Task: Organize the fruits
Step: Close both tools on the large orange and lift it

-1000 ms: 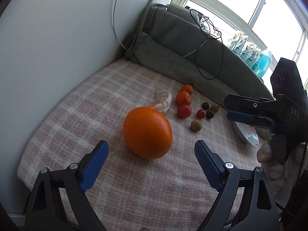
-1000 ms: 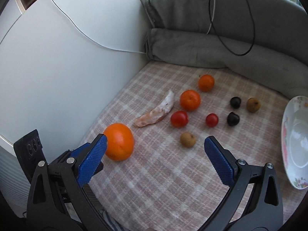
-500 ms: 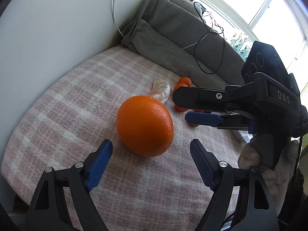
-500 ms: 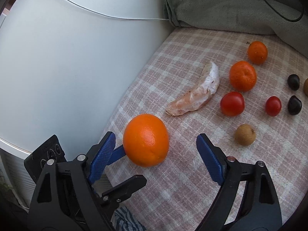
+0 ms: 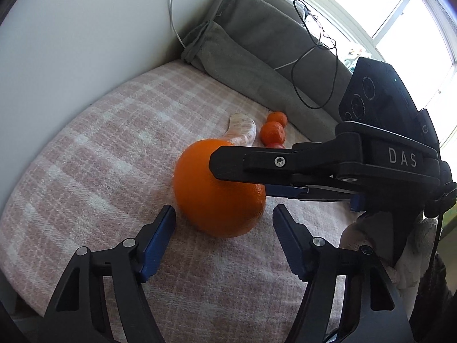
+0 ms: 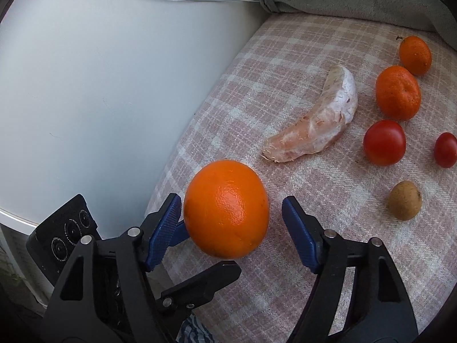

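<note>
Pink plaid blanket (image 6: 328, 200) covers the surface, its rounded edge close beside a white wall (image 6: 100, 85). The large orange (image 6: 226, 208) rests near that edge, with little room on the wall side. Both the left gripper (image 5: 224, 228) and the right gripper (image 6: 232, 217) straddle it with jaws spread, blue pads not touching the peel. Beyond lie a peeled citrus segment (image 6: 317, 123), two mandarins (image 6: 398, 96), two tomatoes (image 6: 384, 142) and a small brown fruit (image 6: 404, 204). Grey cushions (image 5: 257, 57) line the far side.

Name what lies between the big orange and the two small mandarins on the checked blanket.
The peeled citrus segment lies between the big orange and the mandarins, clearest in the right wrist view.
</note>
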